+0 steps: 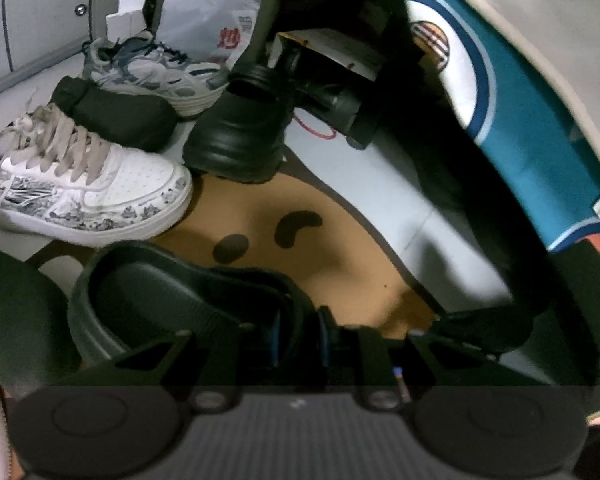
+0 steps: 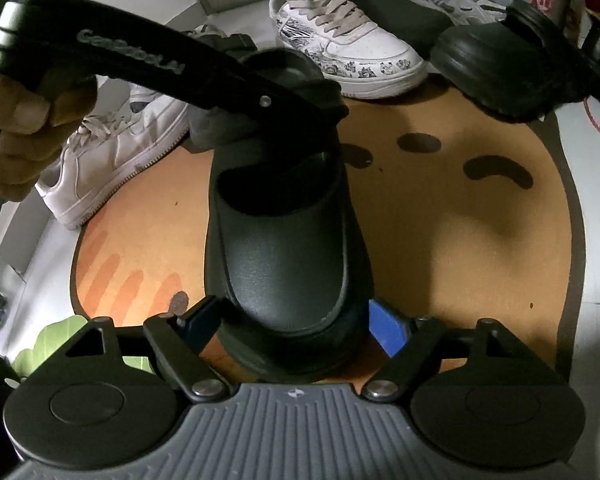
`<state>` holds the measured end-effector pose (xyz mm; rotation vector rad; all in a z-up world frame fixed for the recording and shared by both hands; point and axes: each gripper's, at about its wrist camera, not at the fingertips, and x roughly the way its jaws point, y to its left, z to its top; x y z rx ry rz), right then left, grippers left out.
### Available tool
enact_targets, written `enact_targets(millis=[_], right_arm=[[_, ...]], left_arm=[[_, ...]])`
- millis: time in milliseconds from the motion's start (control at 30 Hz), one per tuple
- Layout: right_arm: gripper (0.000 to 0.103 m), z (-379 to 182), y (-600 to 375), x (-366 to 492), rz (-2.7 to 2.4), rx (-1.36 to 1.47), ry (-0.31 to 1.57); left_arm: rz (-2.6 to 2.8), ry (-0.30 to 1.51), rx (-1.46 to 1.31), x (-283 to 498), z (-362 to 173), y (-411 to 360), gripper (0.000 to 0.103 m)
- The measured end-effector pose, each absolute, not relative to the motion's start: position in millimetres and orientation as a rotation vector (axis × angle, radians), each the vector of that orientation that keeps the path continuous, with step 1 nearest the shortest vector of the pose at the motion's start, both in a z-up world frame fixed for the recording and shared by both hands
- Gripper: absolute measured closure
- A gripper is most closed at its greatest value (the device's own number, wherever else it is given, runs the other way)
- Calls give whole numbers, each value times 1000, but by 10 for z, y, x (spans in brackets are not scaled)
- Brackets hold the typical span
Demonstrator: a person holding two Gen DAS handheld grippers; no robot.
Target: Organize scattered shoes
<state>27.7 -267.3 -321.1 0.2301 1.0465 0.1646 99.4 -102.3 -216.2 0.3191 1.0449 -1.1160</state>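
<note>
Black clog lay on tan mat, toe at six o'clock. Left gripper pinched its heel rim, jaws nearly shut, likely steadying it. Right gripper straddled toe, jaws wide; contact unclear. Matching clog waited at one o'clock.

**Occlusions and cut-offs, both wrist views**

- Right wrist: left gripper body crosses the black clog at 12 o'clock, hiding its heel and the contact point.
- Clog toe masks the right gripper pad faces; contact unclear.
- Plain white sneaker at 9 o'clock: partly behind the hand and gripper.
- Left wrist: fingertips dark, grip on the clog rim barely readable.
- Patterned sneaker heel cut off at 9 o'clock.
- Plastic bag print too blurred to read.
</note>
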Motion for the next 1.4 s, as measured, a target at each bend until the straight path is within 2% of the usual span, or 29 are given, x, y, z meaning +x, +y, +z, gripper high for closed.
enact_targets(millis=[133,300,567,767,1400], right_arm=[[24,-3204,-2577,260,185,224,1044],[23,-3158,-2446,243,185,213,1012],[13,-3299,-2391,320,153,154,1001],[19,-3272,-2392,314,154,172,1019],[22,-3257,-2408,320,143,255,1046]], left_arm=[[-1089,1052,303,1082,-2251,-934,78],[-1055,1055,296,1147,-2274,-878,77],[-1031,1027,304,1121,-2316,-858,76],[-1066,1051,266,1137,-2310,-818,75],[-1047,1054,180,1169,-2394,-786,74]])
